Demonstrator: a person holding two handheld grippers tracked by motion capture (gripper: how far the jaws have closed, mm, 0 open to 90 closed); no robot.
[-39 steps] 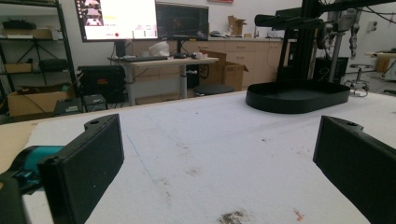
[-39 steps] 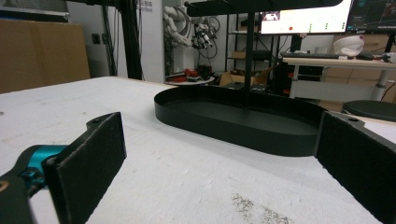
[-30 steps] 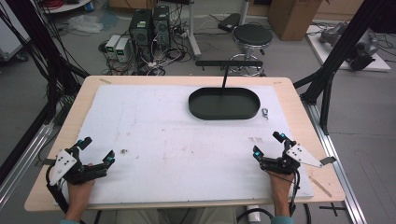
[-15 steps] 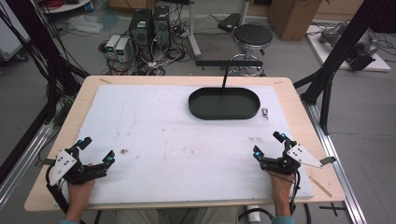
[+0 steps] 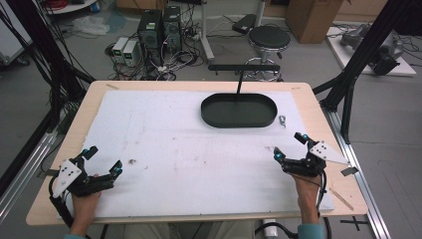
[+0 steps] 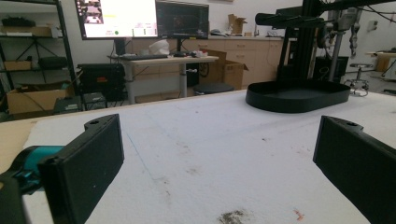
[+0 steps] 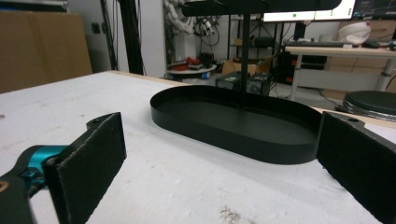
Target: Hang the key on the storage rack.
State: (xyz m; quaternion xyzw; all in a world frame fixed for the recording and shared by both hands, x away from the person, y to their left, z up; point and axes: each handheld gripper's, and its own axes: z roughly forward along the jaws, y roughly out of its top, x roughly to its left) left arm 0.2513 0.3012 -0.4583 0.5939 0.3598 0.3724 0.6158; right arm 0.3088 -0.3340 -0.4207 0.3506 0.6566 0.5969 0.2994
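A black oval tray (image 5: 239, 110) with a thin upright post sits at the far middle-right of the white mat (image 5: 199, 149); nothing lies inside it. My left gripper (image 5: 103, 161) rests low at the near left corner, jaws wide apart and nothing between them. The right gripper (image 5: 289, 147) rests at the near right, open and holding nothing, well short of the tray. In the left gripper view the tray (image 6: 299, 95) stands far ahead to the right, past the gripper (image 6: 219, 154). In the right gripper view the tray (image 7: 233, 119) lies close ahead of the gripper (image 7: 219, 158).
A small metal clip (image 5: 282, 120) lies on the mat just right of the tray. Dark smudges (image 5: 132, 161) mark the mat near my left gripper. Black frame legs (image 5: 348, 89) stand off the table's right edge. A stool (image 5: 268, 37) and computers (image 5: 159, 27) are on the floor beyond.
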